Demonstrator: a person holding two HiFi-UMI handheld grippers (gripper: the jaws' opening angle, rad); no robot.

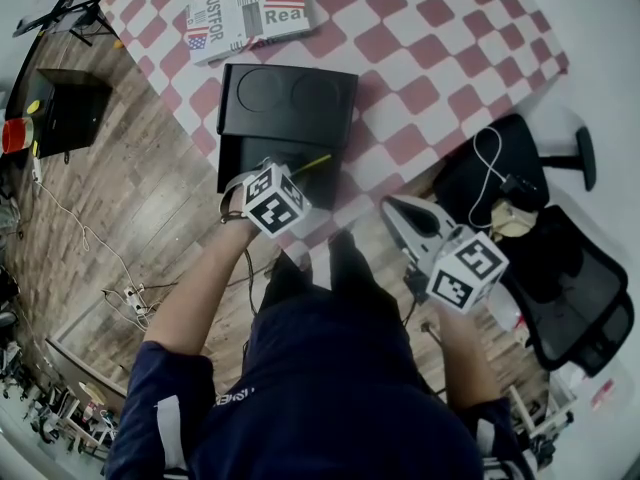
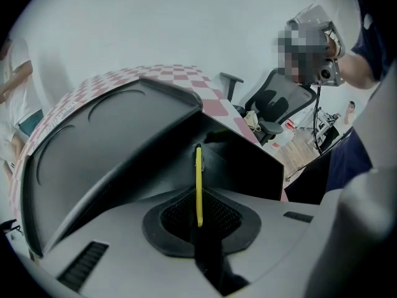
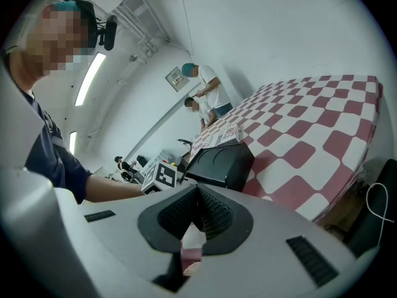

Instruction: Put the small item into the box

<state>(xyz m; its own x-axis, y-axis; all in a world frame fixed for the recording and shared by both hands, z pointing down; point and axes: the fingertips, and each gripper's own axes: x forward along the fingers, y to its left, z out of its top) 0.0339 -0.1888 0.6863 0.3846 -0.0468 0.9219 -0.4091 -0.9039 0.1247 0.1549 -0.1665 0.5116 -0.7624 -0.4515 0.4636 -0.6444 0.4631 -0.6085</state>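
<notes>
- Grip first: my left gripper is pinched shut on the thin yellow item. The item sticks out straight ahead of the jaws, its far tip reaching over the open black box. The raised lid stands ahead and to the gripper's left.
- Only the item's near end is clamped, so I judge it could pivot or slide between the pads if I jolt the gripper.
- If I let go too far back, it could catch the box's near rim and tip out towards me, down to the floor.
- Pushing too far forward or left could knock the tip against the lid and swing it or shift the box.
- My right gripper is closed on nothing, with the checkered table ahead and the box ahead-left of it. From there I can't steady the box.
</notes>
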